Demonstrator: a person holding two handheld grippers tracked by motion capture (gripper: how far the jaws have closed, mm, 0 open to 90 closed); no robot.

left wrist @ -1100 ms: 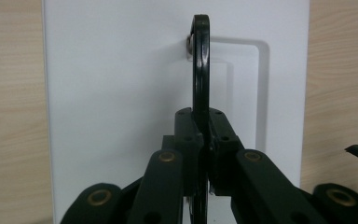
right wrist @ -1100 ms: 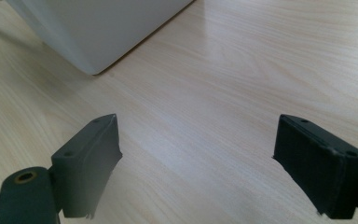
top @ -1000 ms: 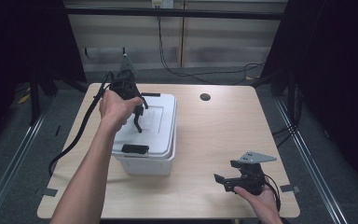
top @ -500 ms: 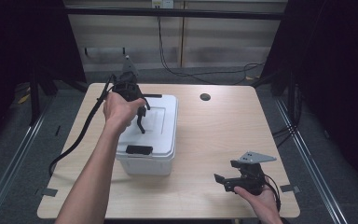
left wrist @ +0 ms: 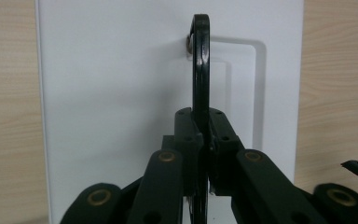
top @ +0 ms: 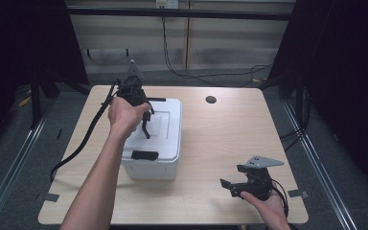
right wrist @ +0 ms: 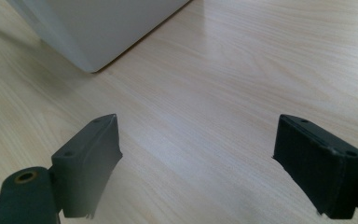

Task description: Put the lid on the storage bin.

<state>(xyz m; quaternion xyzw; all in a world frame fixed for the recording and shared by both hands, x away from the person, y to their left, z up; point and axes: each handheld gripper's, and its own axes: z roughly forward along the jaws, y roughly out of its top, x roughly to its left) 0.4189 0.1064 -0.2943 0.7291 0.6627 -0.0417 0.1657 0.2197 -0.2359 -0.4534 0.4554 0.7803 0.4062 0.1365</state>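
The wooden table [top: 230, 143] carries one main thing, a white lidded storage box [top: 165, 143], and everything else is placed here by reference to that box. It stands on the table's left half, its long side running away from the person. A black latch [top: 144, 155] sits on its near rim, and another dark clip shows at its far edge.

Over the middle of the box lid, the left gripper [top: 147, 122] points down. Its jaws are closed tight on the lid's thin black carrying handle [left wrist: 200, 60], which stands upright out of its recess in the lid. Gripping the handle this way looks like preparation for lifting the lid or the whole box, though which one cannot be told.

To the right of the box and nearer the person, well apart from it, the right gripper [top: 232, 184] rests low over bare wood with its jaws spread wide and nothing between them, probably waiting.

Beyond the box to the right, a small dark round hole [top: 211, 99] marks the table top. Nothing blocks an upward lift.
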